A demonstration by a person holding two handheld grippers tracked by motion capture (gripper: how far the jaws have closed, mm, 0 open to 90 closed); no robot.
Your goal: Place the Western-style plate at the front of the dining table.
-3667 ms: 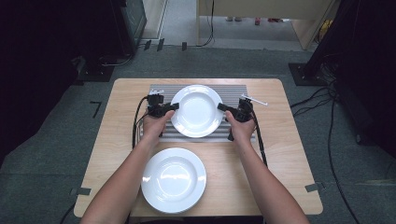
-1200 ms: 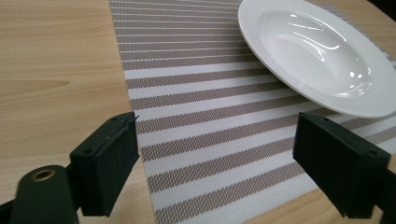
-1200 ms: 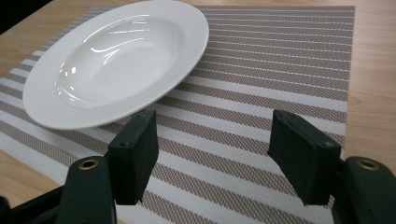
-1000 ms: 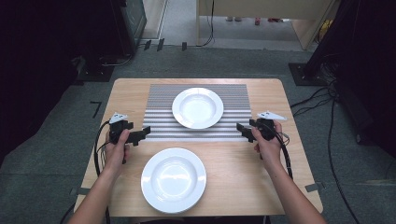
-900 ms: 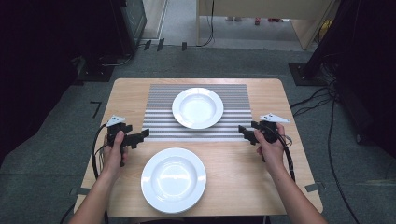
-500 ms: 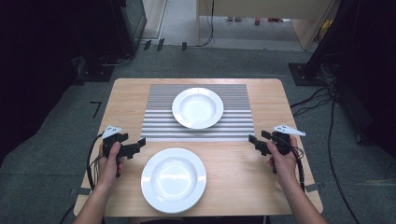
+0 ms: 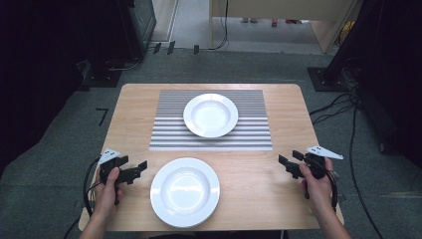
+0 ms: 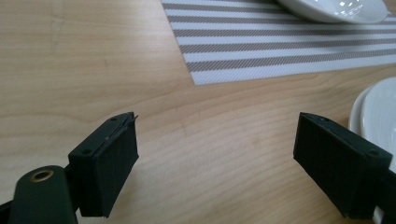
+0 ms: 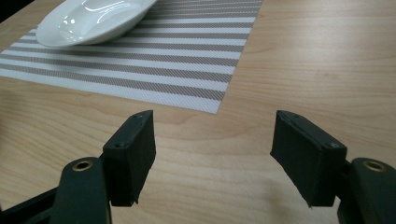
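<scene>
One white plate (image 7: 210, 115) already sits on the striped placemat (image 7: 211, 119), well beyond both claws toward the far side of the table (image 7: 134, 104), so that part looks finished. The second plate (image 7: 184, 191) lies on bare wood at the near edge, just inward of the left gripper (image 7: 143, 166) and farther inward from the right gripper (image 7: 284, 162). Both claws stand apart with nothing between the pads, hovering low over the wood on either side. I'd judge the near plate is next to be taken up, though neither claw touches it yet.
</scene>
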